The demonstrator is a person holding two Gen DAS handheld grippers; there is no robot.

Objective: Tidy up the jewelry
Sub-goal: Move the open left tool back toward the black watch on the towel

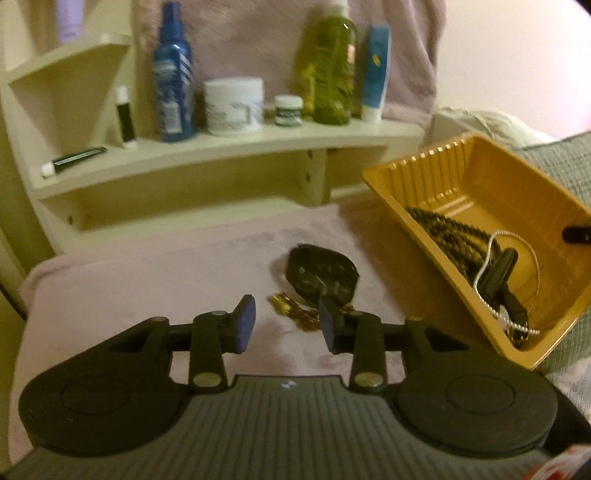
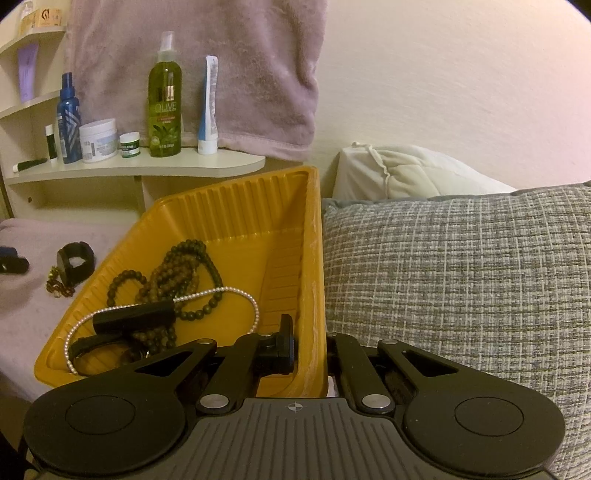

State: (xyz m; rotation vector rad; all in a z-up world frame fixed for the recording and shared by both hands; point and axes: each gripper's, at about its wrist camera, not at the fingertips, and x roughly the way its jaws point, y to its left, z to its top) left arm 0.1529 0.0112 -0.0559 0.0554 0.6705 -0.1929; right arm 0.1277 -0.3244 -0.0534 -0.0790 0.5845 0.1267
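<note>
With the right gripper [image 2: 310,354] clenched on the near wall of the yellow tray [image 2: 236,206], the left gripper [image 1: 286,323] hangs released above the gold chain [image 1: 295,314] beside the black watch [image 1: 321,273], likely needing to drop and pinch next.

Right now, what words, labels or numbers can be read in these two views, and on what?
"OLIVE": on the green spray bottle on the shelf.
Too small or blurred to read: labels on the blue bottle, white jar, small jar, blue-and-white tube, and the box at top left.
</note>
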